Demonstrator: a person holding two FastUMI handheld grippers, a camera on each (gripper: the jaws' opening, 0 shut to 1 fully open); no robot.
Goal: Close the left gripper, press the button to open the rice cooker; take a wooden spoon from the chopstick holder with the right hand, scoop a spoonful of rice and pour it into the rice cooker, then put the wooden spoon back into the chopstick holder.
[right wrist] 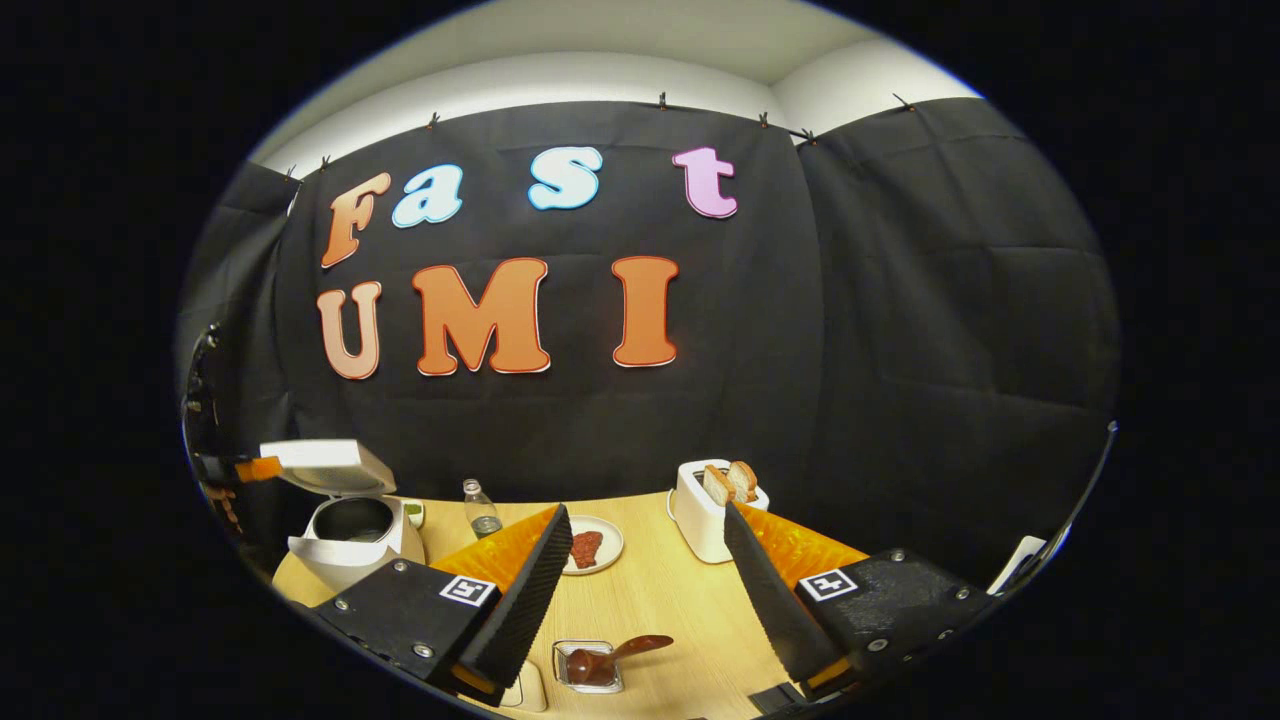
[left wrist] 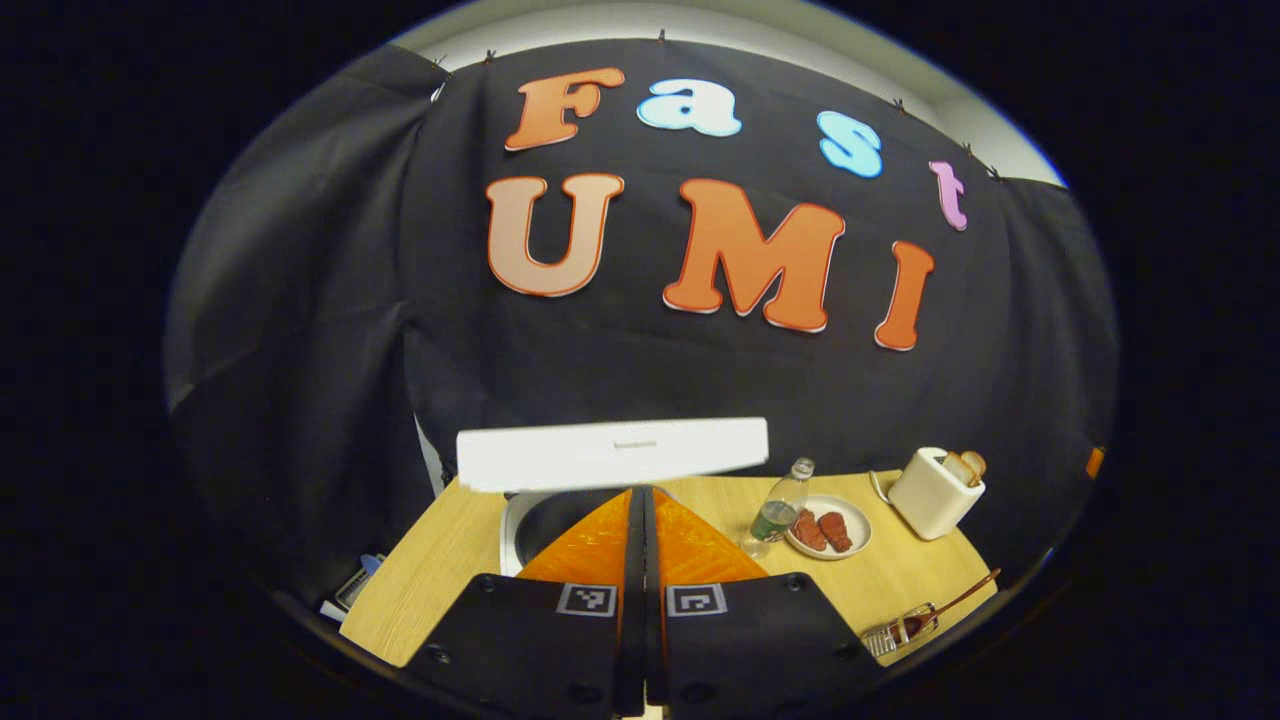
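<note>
White rice cooker [right wrist: 350, 540] sits lid-up at lower left; left gripper [left wrist: 640, 500] fingers are pressed together above its pot. Right gripper [right wrist: 645, 560] fingers spread wide over the wooden spoon [right wrist: 620, 655].

light: even, from overhead | focus: sharp | edges: strong fisheye bending, dim rim

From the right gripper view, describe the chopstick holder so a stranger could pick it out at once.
Start at the wooden table and find its near edge, in front of the white toaster and the plate. There, between the open right tongs, sits the chopstick holder, a small clear box. Unlike its neighbours, it has a brown wooden spoon sticking out of it.
</note>
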